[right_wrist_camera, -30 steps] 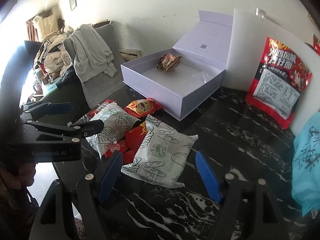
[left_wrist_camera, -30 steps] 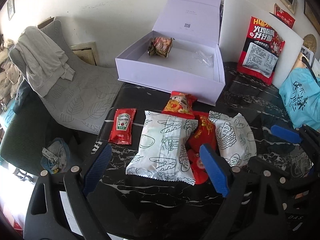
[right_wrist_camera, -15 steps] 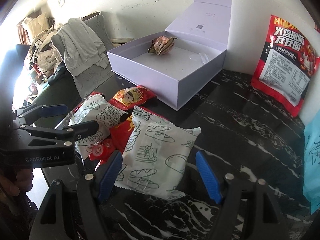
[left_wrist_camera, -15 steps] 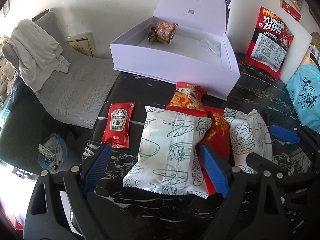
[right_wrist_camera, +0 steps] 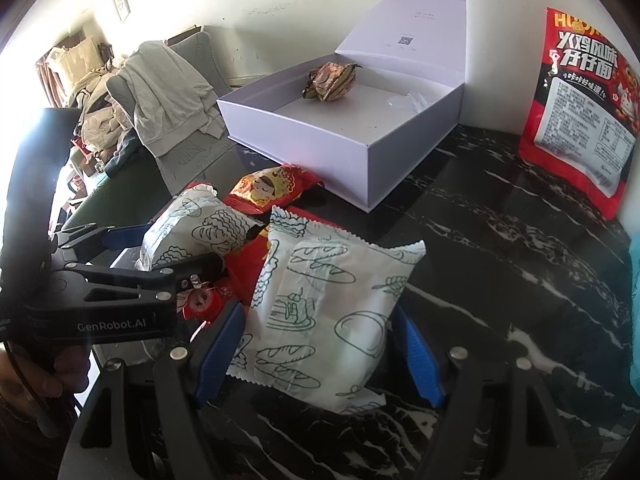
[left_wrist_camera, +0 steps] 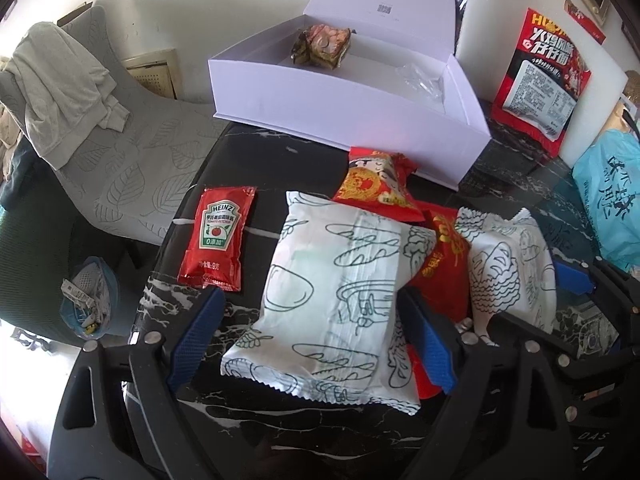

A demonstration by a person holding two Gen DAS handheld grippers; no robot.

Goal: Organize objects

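Your left gripper (left_wrist_camera: 312, 344) and right gripper (right_wrist_camera: 320, 354) each stand open astride a white bread packet (left_wrist_camera: 332, 300) (right_wrist_camera: 332, 316) on the black table (right_wrist_camera: 500, 240), gripping nothing, the left jaws just narrowed; closing carelessly could pinch the red packets (left_wrist_camera: 440, 264) between them.

The dark marble surface (right_wrist_camera: 500, 248) lies bare to the right of the snack pile, a broad lane running up to the red noodle bag (right_wrist_camera: 580, 112) leaning on the white board. The open white box (left_wrist_camera: 360, 112) blocks the far edge, its floor mostly free beside a crumpled wrapper (left_wrist_camera: 324, 46). On the left, the ketchup sachet (left_wrist_camera: 218, 238) lies just beside the white bread packet (left_wrist_camera: 336, 304), with only a narrow strip between them.
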